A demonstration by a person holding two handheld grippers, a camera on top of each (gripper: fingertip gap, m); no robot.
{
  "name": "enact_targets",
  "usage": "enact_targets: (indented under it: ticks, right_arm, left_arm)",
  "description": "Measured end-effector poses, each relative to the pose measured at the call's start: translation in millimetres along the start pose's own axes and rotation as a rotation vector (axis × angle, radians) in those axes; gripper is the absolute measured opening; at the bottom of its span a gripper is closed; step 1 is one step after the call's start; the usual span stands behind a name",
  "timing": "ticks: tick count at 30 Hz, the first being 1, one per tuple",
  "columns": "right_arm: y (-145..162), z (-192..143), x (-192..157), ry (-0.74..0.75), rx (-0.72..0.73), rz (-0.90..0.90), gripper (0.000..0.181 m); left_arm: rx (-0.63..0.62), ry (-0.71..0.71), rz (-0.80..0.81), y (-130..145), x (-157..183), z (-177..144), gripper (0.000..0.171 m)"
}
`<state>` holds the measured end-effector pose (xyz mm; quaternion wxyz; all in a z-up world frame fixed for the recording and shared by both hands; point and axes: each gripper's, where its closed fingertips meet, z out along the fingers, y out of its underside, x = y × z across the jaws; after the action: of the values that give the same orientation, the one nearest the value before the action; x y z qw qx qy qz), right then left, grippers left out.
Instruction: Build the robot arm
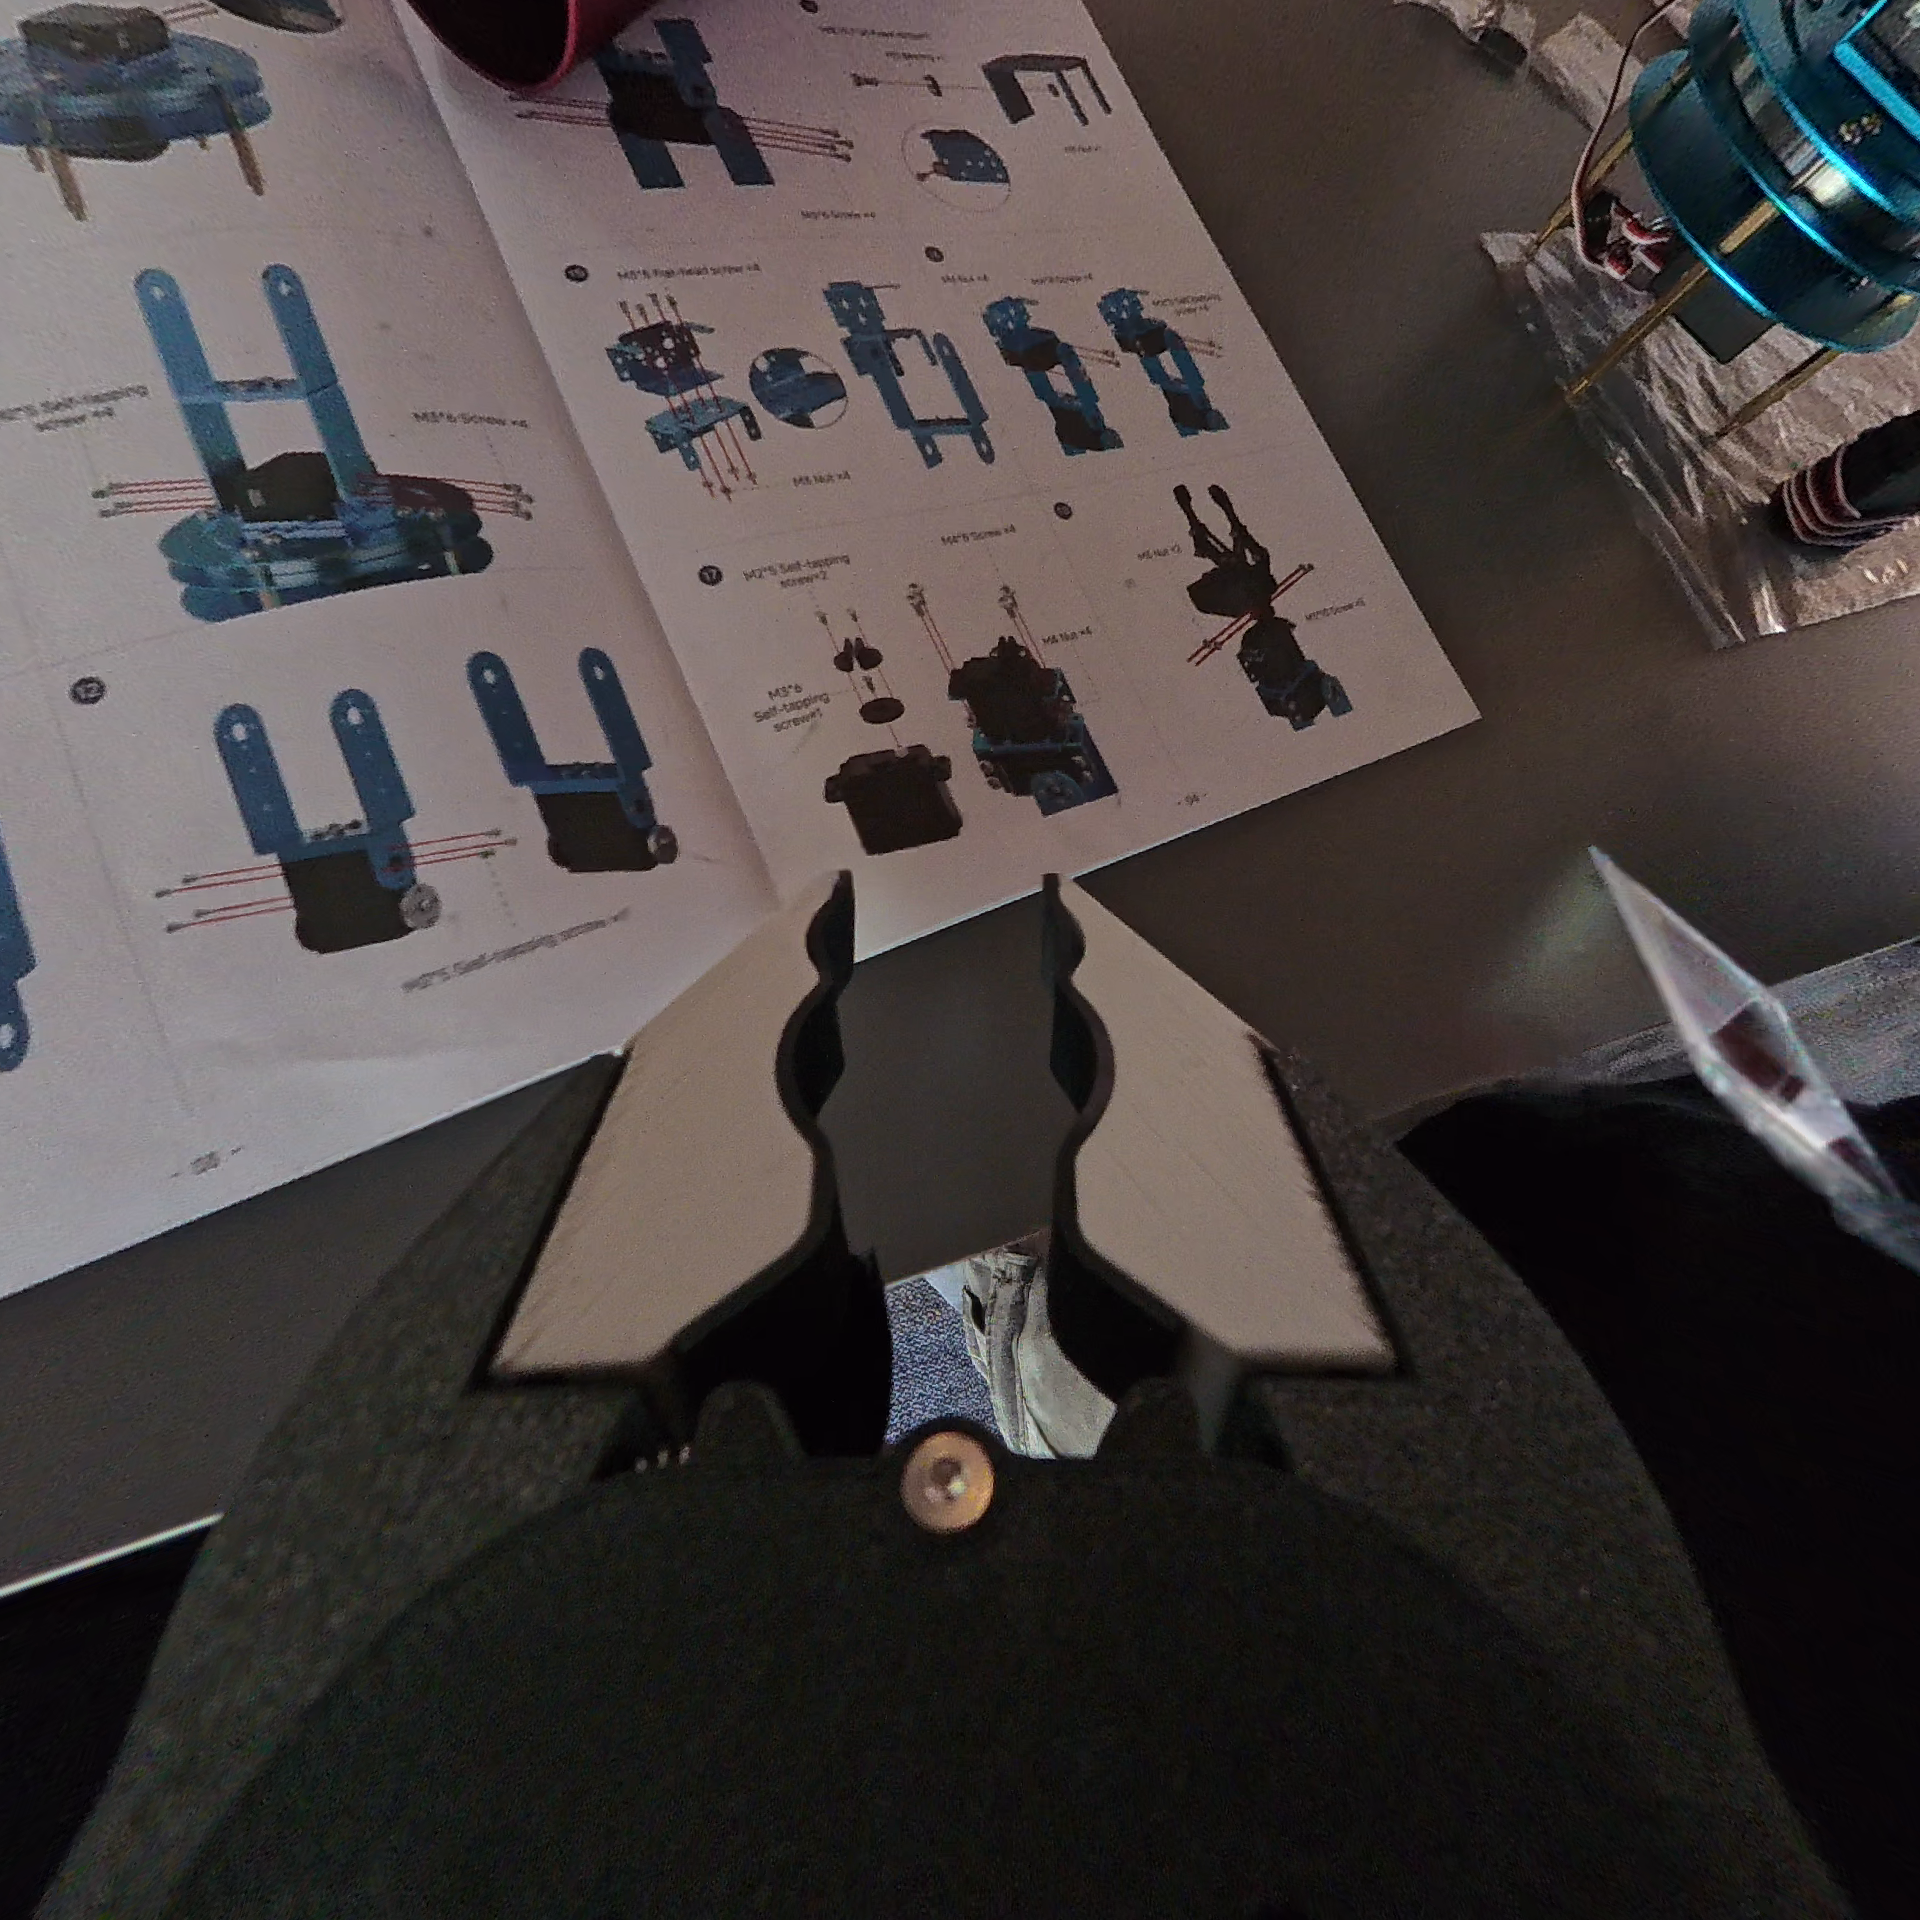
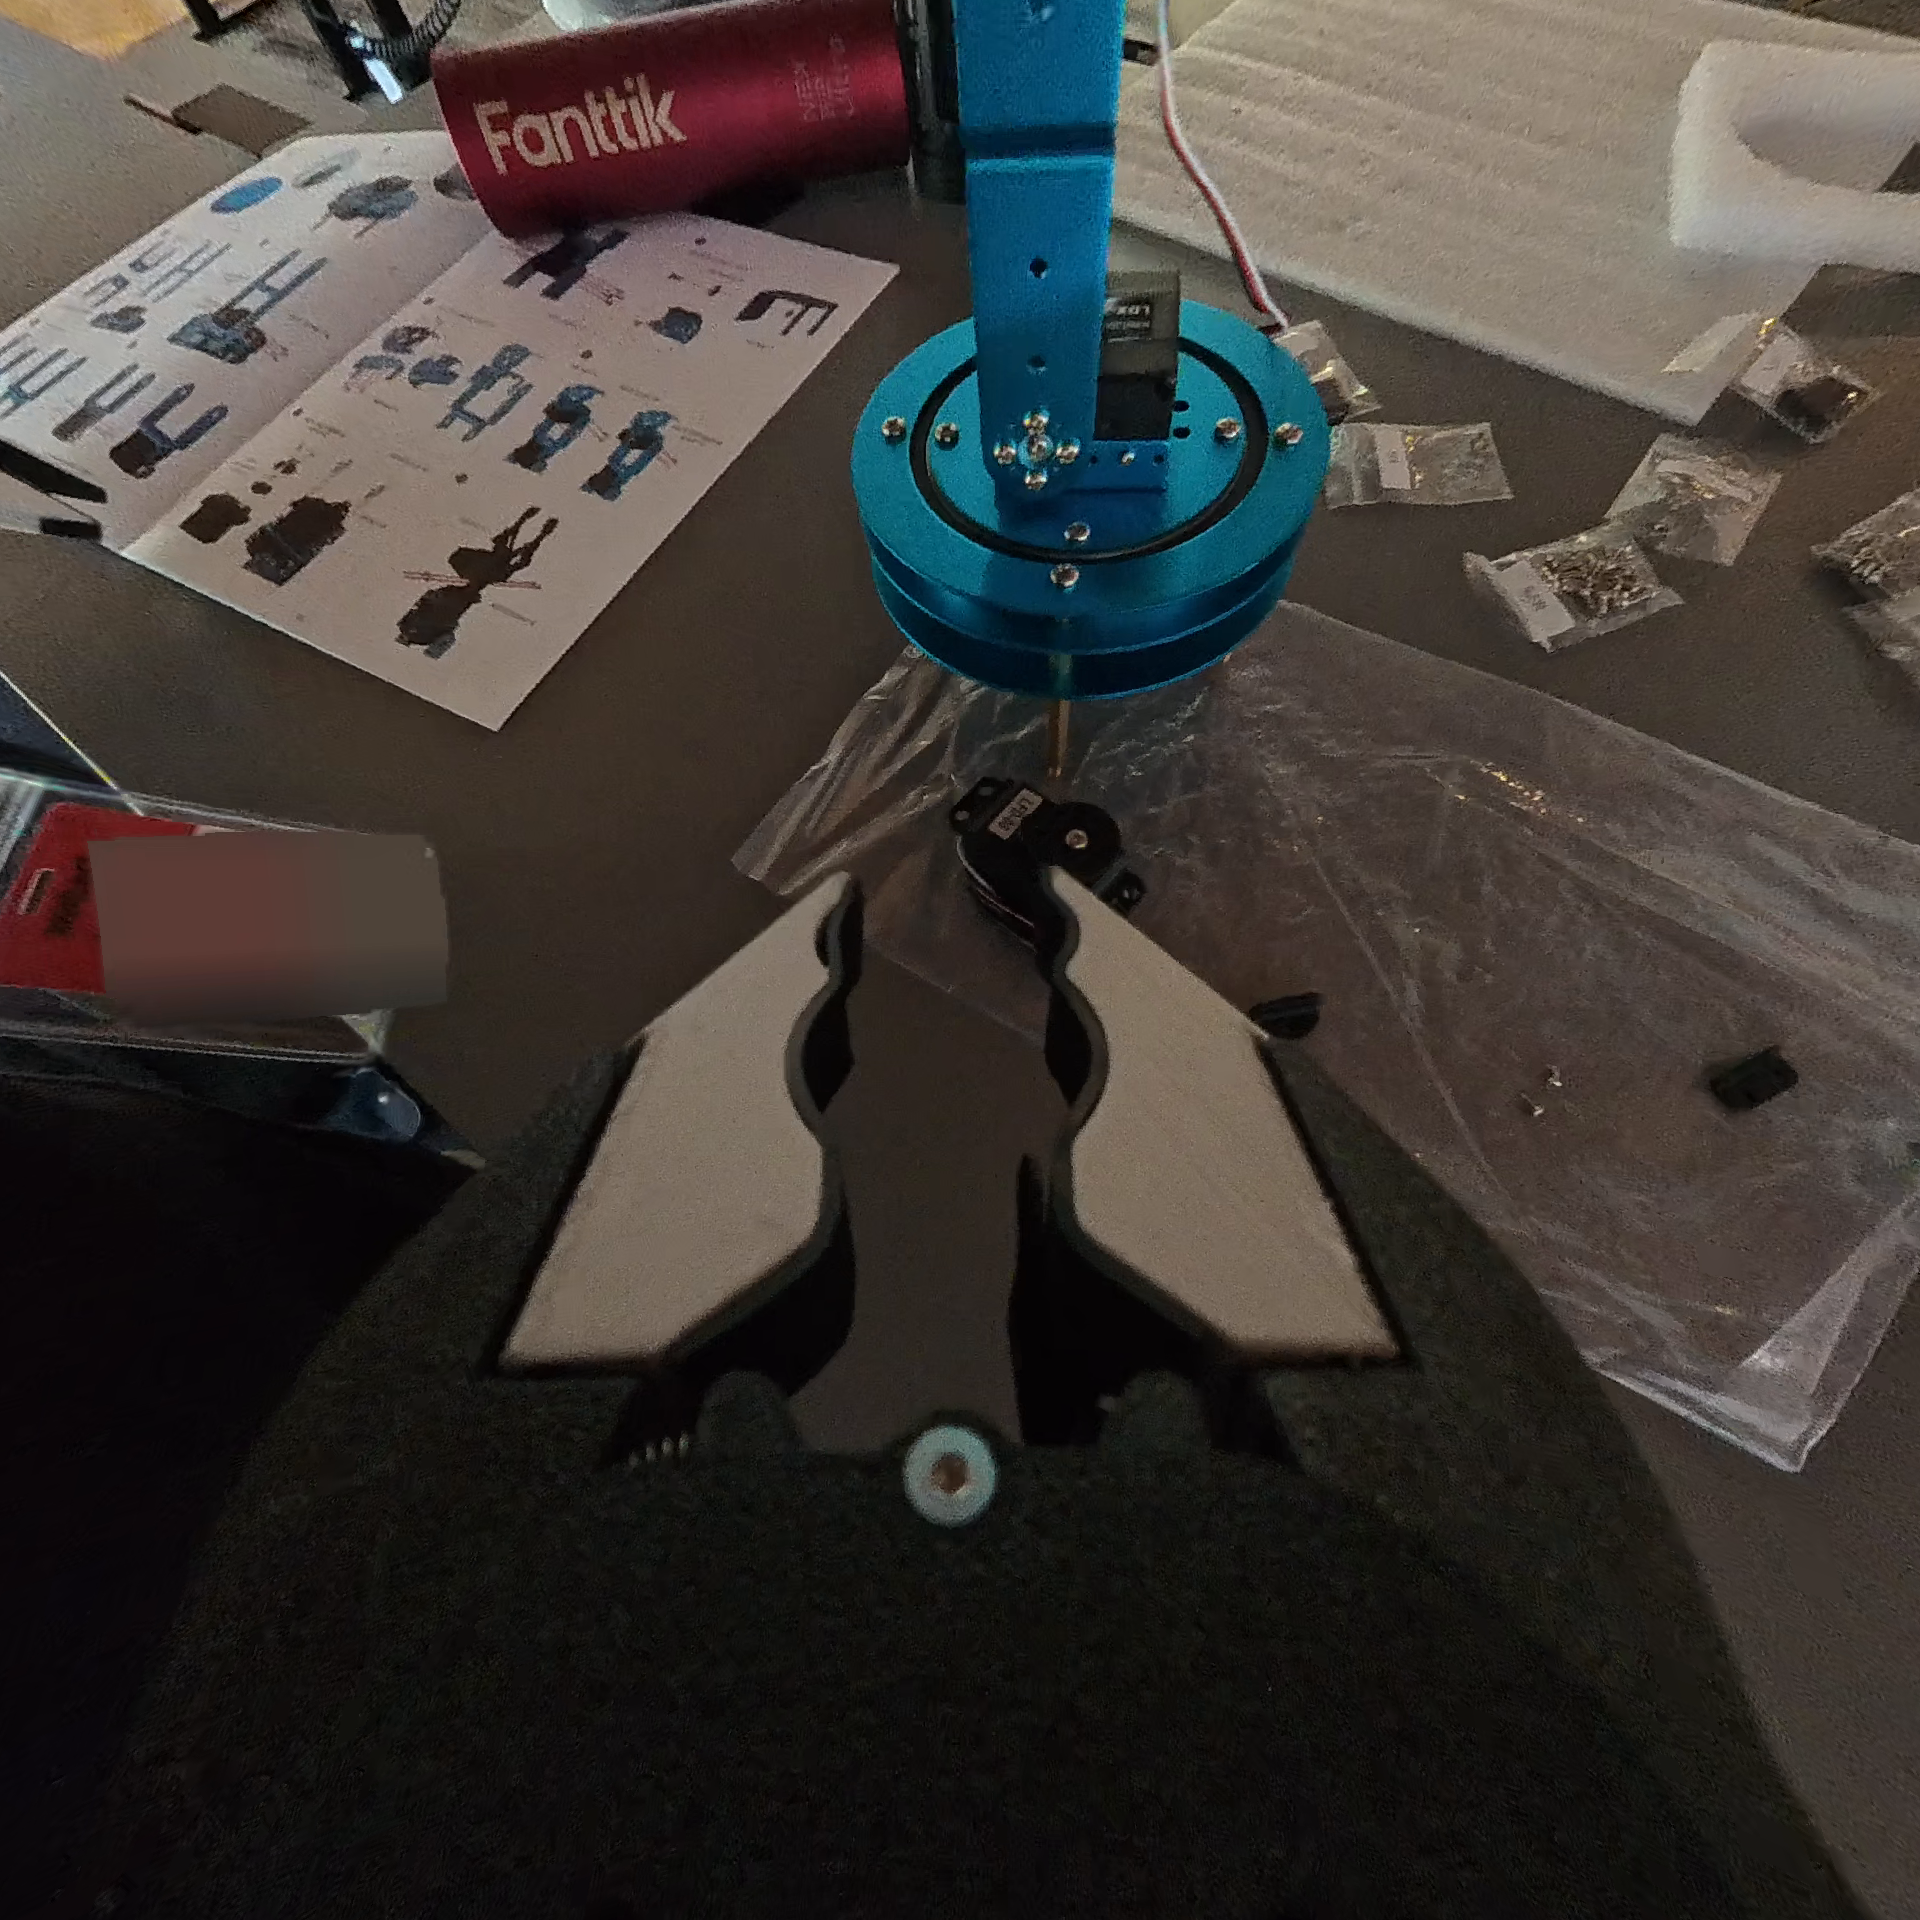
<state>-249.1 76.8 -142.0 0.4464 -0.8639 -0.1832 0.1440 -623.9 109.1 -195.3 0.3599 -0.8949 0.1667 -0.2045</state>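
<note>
My left gripper point(image 1: 948, 883) is open and empty, held over the near edge of an open instruction booklet point(image 1: 582, 540) on a dark table. My right gripper point(image 2: 954, 894) is open and empty. Its right fingertip point(image 2: 1070, 914) is close to a small black servo with a coiled cable point(image 2: 1023, 836) that lies on a clear plastic bag point(image 2: 1455, 935). Just beyond stands a blue round metal base with an upright blue bracket point(image 2: 1081, 499) on thin brass legs. This blue base also shows at the top right of the left wrist view point(image 1: 1787, 208).
A red cylinder point(image 2: 675, 114) lies at the booklet's point(image 2: 416, 395) far edge. Small bags of screws point(image 2: 1579, 582) and white foam sheets point(image 2: 1455, 187) lie at the right. A red card in clear packaging point(image 2: 52, 914) is at the left. Small black parts point(image 2: 1751, 1081) sit on the bag. Left tips to right tips: about 40 cm.
</note>
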Motion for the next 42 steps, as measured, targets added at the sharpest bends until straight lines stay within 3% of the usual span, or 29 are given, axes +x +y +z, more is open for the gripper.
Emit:
enact_targets:
  ticks: [15, 22, 35, 40, 42]
  right_arm:
    - [23, 9, 36, -0.018, -0.033, -0.102, 0.028]
    - [59, 25, 91, -0.047, -0.265, -0.149, 0.025]
    - [64, 28, 77, -0.329, -0.265, -0.178, 0.025]
    - [67, 14, 66, -0.363, -0.276, -0.143, 0.024]
    - [59, 17, 70, -0.307, -0.22, -0.18, 0.024]
  left_arm:
    - [-0.038, -0.031, 0.169, -19, 41, 9, 0.033]
    - [-0.029, -0.114, 0.182, -28, 68, -3, 0.031]
    - [-0.049, -0.164, 0.218, -35, 106, 6, 0.03]
    - [-0.053, -0.161, 0.222, -35, 108, 10, 0.03]
    - [-0.051, -0.16, 0.223, -36, 107, 12, 0.029]
